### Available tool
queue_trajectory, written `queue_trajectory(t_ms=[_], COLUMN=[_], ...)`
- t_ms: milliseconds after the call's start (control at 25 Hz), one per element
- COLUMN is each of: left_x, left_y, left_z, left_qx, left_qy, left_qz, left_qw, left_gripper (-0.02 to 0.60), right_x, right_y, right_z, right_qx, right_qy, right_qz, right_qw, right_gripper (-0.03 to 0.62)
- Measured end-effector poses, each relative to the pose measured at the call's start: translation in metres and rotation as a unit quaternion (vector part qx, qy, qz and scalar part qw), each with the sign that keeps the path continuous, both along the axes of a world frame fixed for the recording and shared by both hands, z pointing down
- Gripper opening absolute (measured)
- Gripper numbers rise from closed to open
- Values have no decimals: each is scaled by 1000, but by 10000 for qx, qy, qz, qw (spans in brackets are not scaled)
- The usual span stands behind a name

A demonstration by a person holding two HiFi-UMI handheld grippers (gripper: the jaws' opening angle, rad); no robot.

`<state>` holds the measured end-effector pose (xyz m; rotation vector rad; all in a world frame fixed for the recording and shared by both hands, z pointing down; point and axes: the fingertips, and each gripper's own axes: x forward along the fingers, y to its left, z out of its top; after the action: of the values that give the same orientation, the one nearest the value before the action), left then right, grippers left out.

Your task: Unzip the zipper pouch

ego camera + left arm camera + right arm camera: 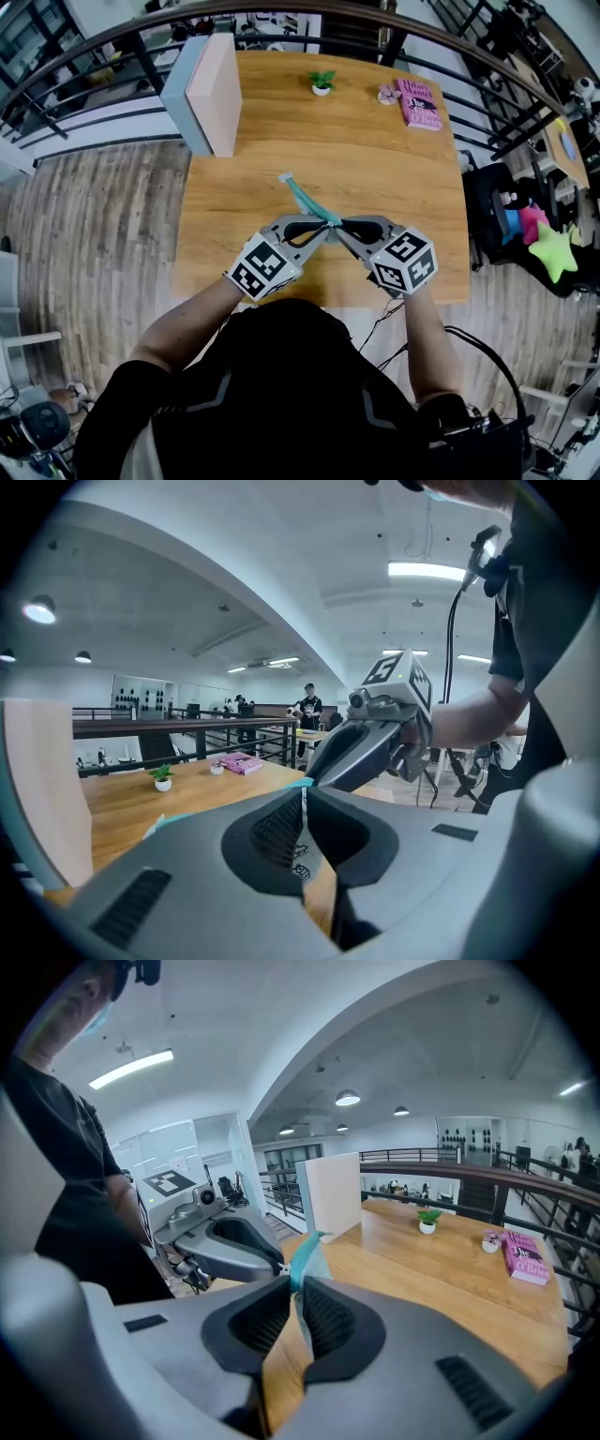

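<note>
- Keep the work over the table (281, 187), mid-frame in the head view. Stay well apart from the board (211, 94) at upper left and from the book (419, 103) and plant (322, 82) along the top.
- Find the pouch (305, 199) at frame centre: teal, thin, slanting up-left from the two tools. Near end pinched, far end free, seemingly off the wood.
- Treat the left gripper (322, 230) as the anchor. Jaws pressed together on the pouch's edge, with printed fabric caught between the pads in the left gripper view.
- Treat the right gripper (345, 230) as the puller. Jaws likewise clamped on the teal edge, tips just beside the left's and pointing at them.
- Cannot tell from any view which tool, if either, has the slider. Check before hauling; with only fabric in both grips, probably no opening at all.
- Draw the tools apart along the zipper's line, slowly and level, keeping the fabric taut between them.
- Avoid twisting or lifting one end. Likely to jam the teeth or slip so thin an edge out of the pads.
</note>
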<state>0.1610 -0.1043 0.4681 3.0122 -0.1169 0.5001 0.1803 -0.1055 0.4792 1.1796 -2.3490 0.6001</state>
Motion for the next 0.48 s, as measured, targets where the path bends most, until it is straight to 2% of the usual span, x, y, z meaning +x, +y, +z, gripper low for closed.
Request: queue_trajectory(t_ms=[480], left_x=[-11], left_y=[-10], left_z=[-11], left_qx=[-298], left_qy=[-23], left_qz=[23], left_qw=[9996], left_gripper=[31], right_x=[-10], right_y=[-2], right_z=[-10], right_qx=[104], right_qy=[146], right_qz=[-78], right_qw=[9998], right_gripper=[49])
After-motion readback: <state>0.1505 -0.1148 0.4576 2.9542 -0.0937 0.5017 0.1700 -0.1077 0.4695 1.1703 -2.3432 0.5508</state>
